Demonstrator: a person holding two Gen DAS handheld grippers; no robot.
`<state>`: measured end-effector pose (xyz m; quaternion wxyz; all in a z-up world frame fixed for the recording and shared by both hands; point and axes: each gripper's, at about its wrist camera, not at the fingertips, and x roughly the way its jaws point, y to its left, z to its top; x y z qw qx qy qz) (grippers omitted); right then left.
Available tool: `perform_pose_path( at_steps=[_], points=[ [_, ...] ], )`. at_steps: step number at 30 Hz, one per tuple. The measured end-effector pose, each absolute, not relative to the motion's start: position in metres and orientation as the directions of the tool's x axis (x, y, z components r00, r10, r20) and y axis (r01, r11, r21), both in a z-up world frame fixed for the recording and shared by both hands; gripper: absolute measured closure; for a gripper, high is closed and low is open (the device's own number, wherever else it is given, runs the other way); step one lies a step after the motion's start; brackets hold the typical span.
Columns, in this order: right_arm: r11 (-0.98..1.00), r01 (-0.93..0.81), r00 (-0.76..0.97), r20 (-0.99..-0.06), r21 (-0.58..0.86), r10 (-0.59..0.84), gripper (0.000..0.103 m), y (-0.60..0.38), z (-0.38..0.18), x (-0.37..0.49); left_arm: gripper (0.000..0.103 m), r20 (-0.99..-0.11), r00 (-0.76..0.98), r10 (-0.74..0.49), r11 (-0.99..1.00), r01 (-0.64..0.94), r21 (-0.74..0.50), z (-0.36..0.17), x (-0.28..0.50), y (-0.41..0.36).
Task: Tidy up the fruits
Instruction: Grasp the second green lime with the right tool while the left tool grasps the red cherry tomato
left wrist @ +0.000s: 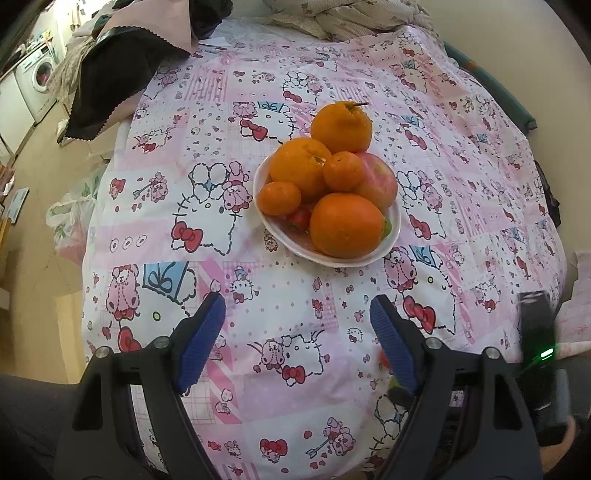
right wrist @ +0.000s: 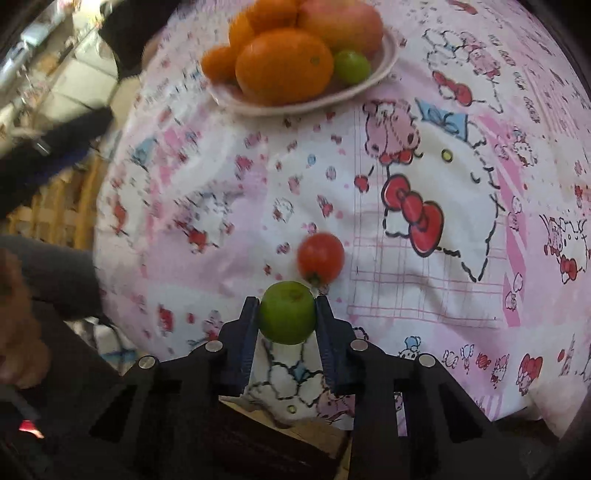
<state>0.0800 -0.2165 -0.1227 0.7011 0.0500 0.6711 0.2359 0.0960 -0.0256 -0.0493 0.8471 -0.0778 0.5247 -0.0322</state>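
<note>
A white bowl [left wrist: 393, 221] on the pink cartoon cloth holds several oranges [left wrist: 345, 225], an apple [left wrist: 376, 181] and small red fruit. My left gripper [left wrist: 297, 332] hangs open over bare cloth in front of the bowl, nothing between its blue pads. In the right wrist view my right gripper [right wrist: 286, 314] is shut on a small green fruit [right wrist: 286, 312] near the cloth's front edge. A small red tomato [right wrist: 320, 258] lies on the cloth just beyond it. The bowl [right wrist: 388, 59] at the top of that view also holds another green fruit [right wrist: 351, 66].
The cloth-covered table [left wrist: 258, 369] drops off at its left and front edges. Dark and pink fabric [left wrist: 122, 74] is piled at the back left, bedding [left wrist: 351, 18] at the back. A washing machine [left wrist: 38, 75] and a plastic bag [left wrist: 70, 221] stand on the floor at left.
</note>
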Motion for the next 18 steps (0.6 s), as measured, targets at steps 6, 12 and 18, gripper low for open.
perform_pose_path(
  at_steps=[6, 12, 18],
  points=[
    [0.881, -0.214, 0.12, -0.884, 0.422, 0.452, 0.071, -0.242, -0.091, 0.09, 0.025, -0.894, 0.434, -0.109, 0.989, -0.039, -0.14, -0.057, 0.096, -0.024],
    [0.9, -0.105, 0.27, -0.859, 0.422, 0.434, 0.071, -0.271, -0.07, 0.102, 0.025, -0.91, 0.407, -0.085, 0.994, -0.025, -0.104, -0.069, 0.094, -0.033],
    [0.868, -0.019, 0.326, -0.817, 0.497, 0.475, 0.071, -0.291, -0.068, 0.112, 0.025, -0.926, 0.358, -0.119, 0.989, 0.126, -0.078, -0.083, 0.08, -0.08]
  ],
)
